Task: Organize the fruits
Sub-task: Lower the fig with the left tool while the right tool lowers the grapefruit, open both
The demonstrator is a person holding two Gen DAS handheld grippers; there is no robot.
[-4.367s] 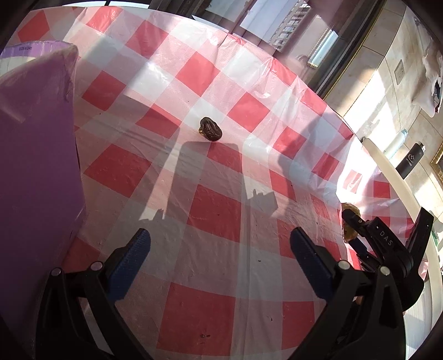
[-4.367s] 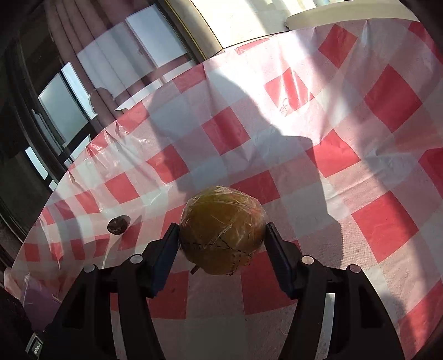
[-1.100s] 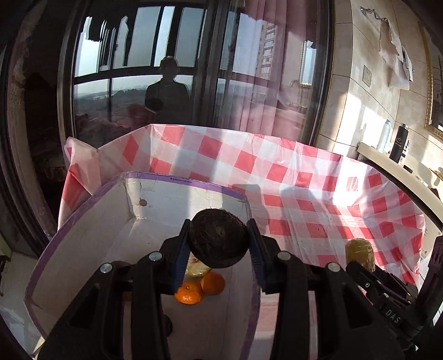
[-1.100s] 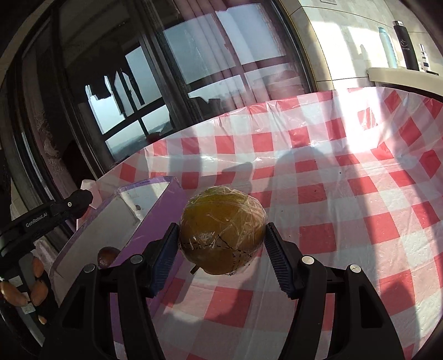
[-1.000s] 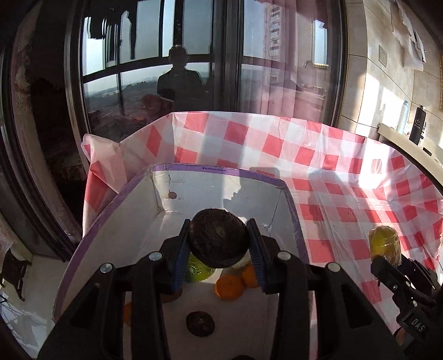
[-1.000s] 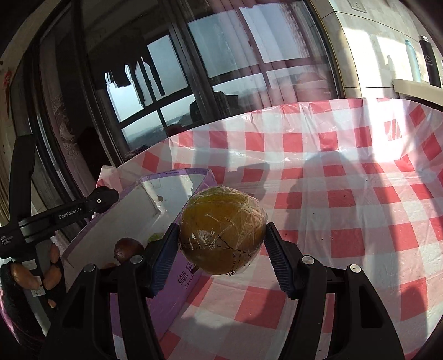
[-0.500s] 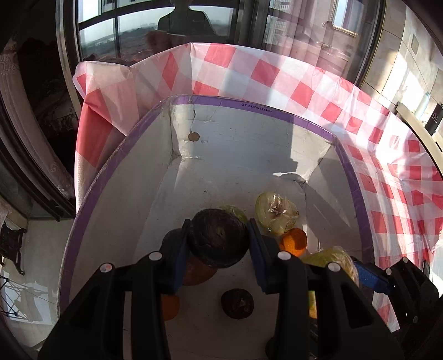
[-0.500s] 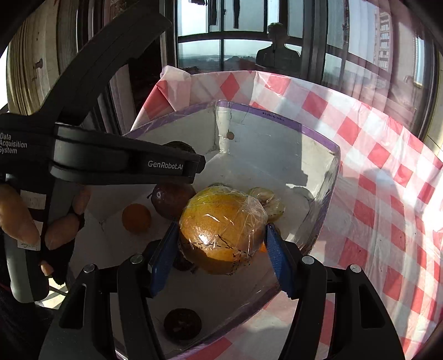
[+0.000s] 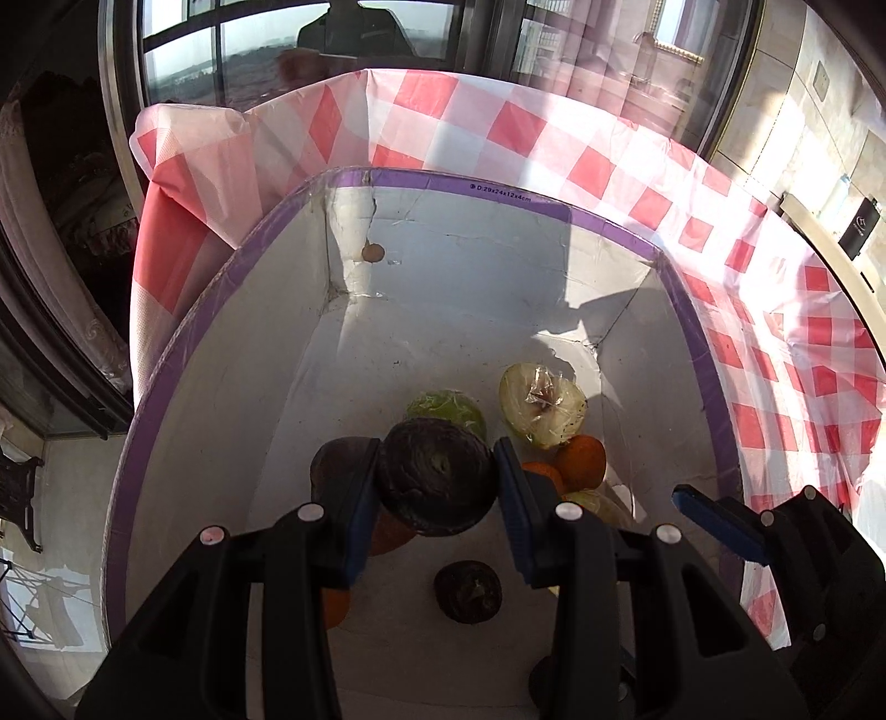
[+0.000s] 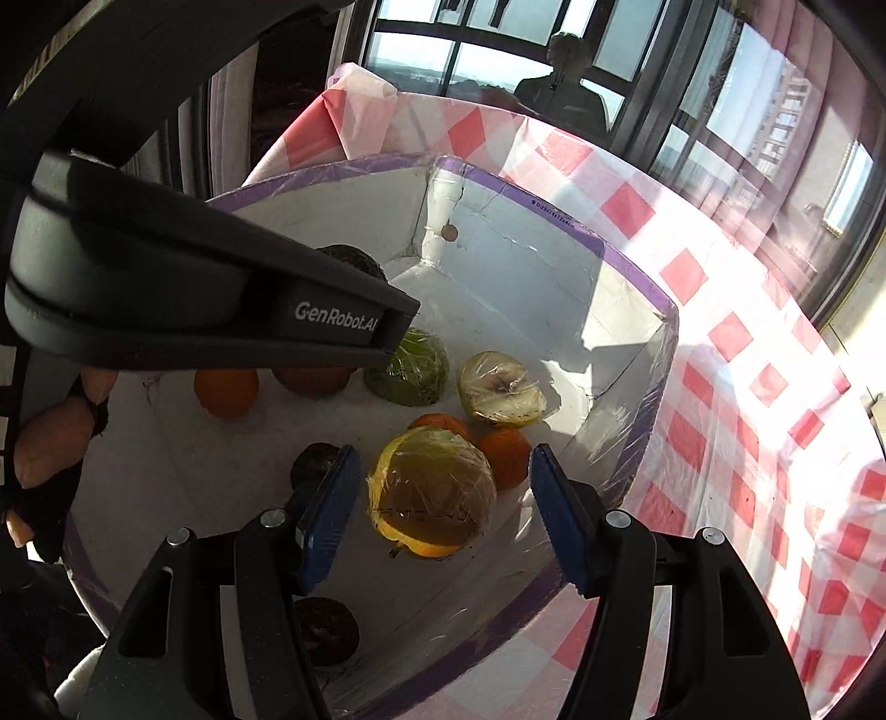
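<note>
Hovering over the purple-rimmed box (image 9: pixel 554 205), the left claw (image 9: pixel 437 487) is clamped on a dark wrinkled fruit (image 9: pixel 437 476). The right claw (image 10: pixel 443 515) is spread apart, its pads clear of the wrapped yellow fruit (image 10: pixel 432 493), which is seen lying in the box among oranges (image 10: pixel 506 454).

I am looking into a home, a high flat by the look of it. The bench (image 9: pixel 554 133) wears a red-and-white checked plastic cloth. Just beyond it, at the far side, tall dark-framed windows (image 10: pixel 421 50) show open land and sky, with pink curtains (image 10: pixel 797 50) to the right. Further right, tower blocks (image 10: pixel 775 138) stand outside, and a tiled wall (image 9: pixel 803 99) catches the sun.
</note>
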